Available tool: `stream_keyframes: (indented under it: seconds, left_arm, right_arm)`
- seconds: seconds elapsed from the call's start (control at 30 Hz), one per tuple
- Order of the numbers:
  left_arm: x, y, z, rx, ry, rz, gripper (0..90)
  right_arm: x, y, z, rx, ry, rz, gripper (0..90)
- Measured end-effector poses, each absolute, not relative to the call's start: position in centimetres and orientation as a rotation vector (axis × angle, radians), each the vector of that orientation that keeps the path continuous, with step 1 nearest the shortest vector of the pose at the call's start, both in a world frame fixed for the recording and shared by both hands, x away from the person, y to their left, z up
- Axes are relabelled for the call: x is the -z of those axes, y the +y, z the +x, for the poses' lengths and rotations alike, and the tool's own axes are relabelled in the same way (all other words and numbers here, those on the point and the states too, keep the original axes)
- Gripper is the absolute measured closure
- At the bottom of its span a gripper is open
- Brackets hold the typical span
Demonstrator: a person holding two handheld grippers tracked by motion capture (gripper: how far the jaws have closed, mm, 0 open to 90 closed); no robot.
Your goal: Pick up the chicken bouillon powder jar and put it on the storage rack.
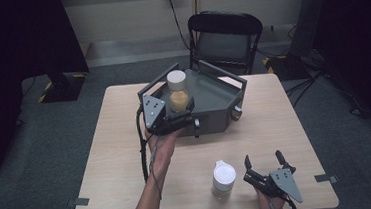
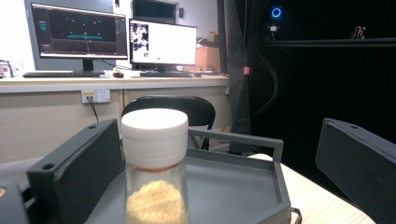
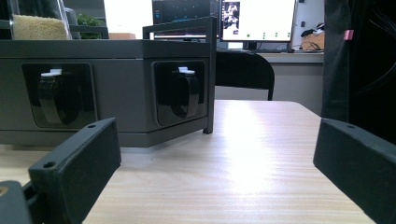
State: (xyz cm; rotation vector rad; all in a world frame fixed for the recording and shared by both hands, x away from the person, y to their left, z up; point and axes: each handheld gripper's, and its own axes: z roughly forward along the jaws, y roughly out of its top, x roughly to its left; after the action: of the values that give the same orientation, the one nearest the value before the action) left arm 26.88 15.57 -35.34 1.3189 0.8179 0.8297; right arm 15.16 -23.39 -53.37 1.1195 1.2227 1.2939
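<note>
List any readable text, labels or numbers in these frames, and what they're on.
No text can be read.
Left monitor: graph lines and small marks, too blurred to read.
Right monitor: a small picture and fine marks, too small to read.
White-lidded jar between the left claw's jaws: no label showing.
Second jar on the table: no label visible.
Grey tray: no markings visible.

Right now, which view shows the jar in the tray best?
The left gripper view: the jar stands close between the open left claw, white lid and yellow grains clear. The high view shows it small; the right gripper view catches its grain-filled base.
</note>
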Motion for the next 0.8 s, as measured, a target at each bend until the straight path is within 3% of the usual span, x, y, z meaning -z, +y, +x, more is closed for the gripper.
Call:
stream_keyframes:
  seconds: [0.8]
  left_arm:
    - [40.7,16.7,21.7,-0.924,0.844,1.263,0.0]
  right_arm:
    - [53.4,-23.3,15.2,-1.291,1.221,1.121,0.0]
